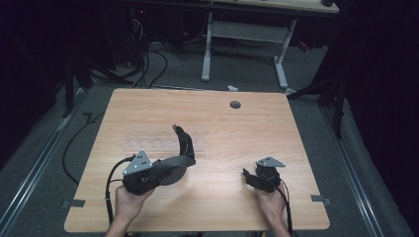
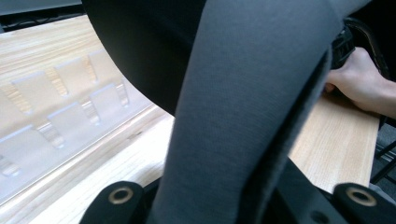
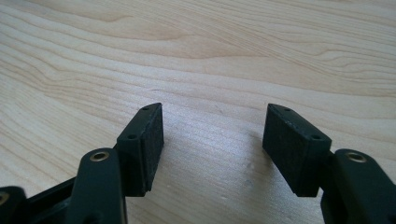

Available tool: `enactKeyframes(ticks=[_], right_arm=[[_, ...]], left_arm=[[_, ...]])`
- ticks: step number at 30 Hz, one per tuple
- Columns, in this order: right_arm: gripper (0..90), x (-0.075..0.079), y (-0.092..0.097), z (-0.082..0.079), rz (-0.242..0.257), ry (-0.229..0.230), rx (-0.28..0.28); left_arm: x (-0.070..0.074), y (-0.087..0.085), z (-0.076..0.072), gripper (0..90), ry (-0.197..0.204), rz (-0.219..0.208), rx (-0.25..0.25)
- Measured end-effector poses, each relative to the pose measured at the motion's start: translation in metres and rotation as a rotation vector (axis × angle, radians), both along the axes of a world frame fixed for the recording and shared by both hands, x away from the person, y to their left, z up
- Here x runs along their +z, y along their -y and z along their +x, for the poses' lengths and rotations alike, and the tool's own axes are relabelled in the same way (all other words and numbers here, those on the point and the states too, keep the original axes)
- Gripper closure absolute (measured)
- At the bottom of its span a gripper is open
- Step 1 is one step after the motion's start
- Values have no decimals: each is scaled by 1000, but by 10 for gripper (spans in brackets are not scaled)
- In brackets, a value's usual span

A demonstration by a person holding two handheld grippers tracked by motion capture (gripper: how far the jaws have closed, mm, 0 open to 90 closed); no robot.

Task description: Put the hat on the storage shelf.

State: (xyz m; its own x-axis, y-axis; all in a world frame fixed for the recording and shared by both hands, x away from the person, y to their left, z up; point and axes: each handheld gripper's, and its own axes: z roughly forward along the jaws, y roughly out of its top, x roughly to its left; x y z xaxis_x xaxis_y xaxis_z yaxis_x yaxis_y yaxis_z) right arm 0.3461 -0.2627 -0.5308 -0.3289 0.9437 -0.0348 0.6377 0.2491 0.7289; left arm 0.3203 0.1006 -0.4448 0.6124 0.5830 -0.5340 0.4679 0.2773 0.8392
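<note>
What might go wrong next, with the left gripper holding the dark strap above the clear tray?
1. The left gripper pinches only one end of the strap, so the long curved rest may sag or slip.
2. The strap's free tip hangs over the clear tray and might knock it.
3. The right gripper is open and grips nothing, so it gives no support.

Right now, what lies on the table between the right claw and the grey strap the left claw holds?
Bare wood. In the high view, nothing lies on the table between the right claw and the grey strap.
</note>
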Motion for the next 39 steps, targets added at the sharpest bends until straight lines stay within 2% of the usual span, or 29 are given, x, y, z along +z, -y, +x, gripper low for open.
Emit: enactKeyframes(ticks=[10, 26, 32, 35, 39], right_arm=[[357, 0, 3, 3, 12, -10, 1], [356, 0, 3, 3, 12, -10, 1], [356, 0, 3, 3, 11, -10, 1], [355, 0, 3, 3, 12, -10, 1], [355, 0, 3, 3, 12, -10, 1]], left_arm=[[9, -13, 12, 854, 3, -41, 53], [32, -52, 37, 853, 19, -93, 165], [35, -63, 46, 853, 23, -91, 198], [38, -71, 53, 853, 36, -77, 224], [42, -79, 60, 853, 51, -82, 250]])
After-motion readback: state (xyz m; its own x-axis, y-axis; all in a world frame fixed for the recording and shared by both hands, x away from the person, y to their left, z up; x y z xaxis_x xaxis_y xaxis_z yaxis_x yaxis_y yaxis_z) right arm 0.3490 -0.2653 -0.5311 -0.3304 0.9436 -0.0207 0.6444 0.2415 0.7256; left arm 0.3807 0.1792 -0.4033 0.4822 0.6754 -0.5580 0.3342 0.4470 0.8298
